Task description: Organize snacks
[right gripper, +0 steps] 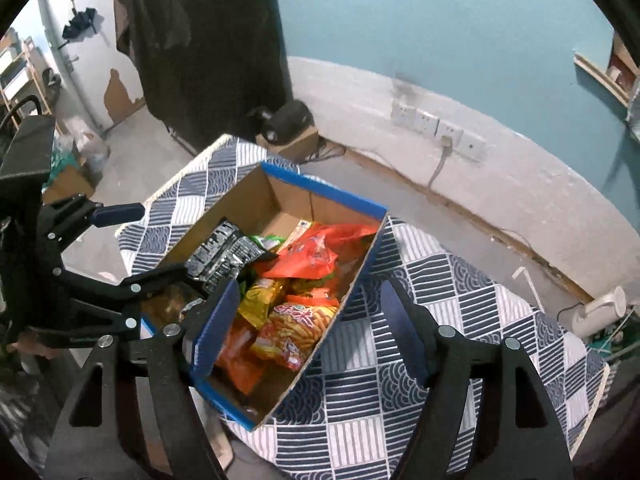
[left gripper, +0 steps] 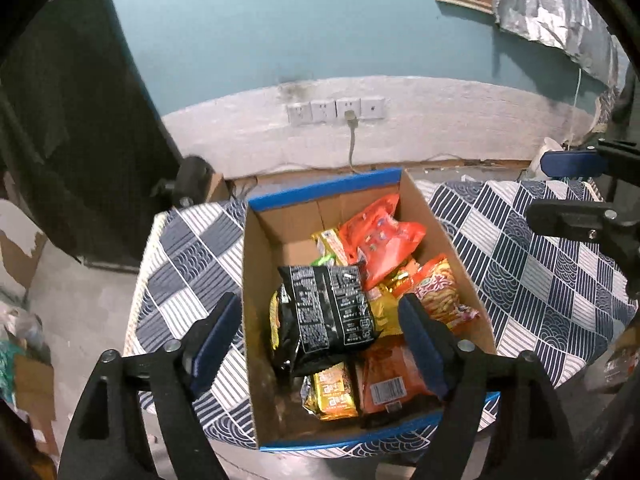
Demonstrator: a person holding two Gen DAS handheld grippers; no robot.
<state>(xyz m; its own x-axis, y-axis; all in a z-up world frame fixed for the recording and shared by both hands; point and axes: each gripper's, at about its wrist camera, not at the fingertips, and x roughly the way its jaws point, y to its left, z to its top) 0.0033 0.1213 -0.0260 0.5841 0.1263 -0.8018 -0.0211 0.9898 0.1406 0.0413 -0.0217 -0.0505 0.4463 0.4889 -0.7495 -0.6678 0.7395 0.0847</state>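
A black foil snack packet printed with white text lay on top of the heap inside an open brown cardboard box with blue-taped edges, tilted, its lower end sagging toward the box's near wall. Around and under it were other snacks: a large orange-red plastic bag toward the far end, a packet of orange stick-shaped crisps against the right wall, a yellow-gold wrapped pack and an orange packet with a barcode label at the near end. The far left corner of the box floor showed bare cardboard.

The left gripper hung above the near end of the box, its blue-padded fingers spread wide to either side of the black packet; they held nothing, and no pad touched the packet as far as could be seen. In the right wrist view this same gripper reached in from the left over the box's edge.

The right gripper hovered to the right of the box, over the cloth, its fingers likewise wide apart and empty.

The box stood on a small table covered by a navy-and-white patchwork-patterned cloth. Behind ran a wall, teal above and whitish below, with a row of white wall sockets, one holding a plug and grey cable. A dark curtain hung at the left.
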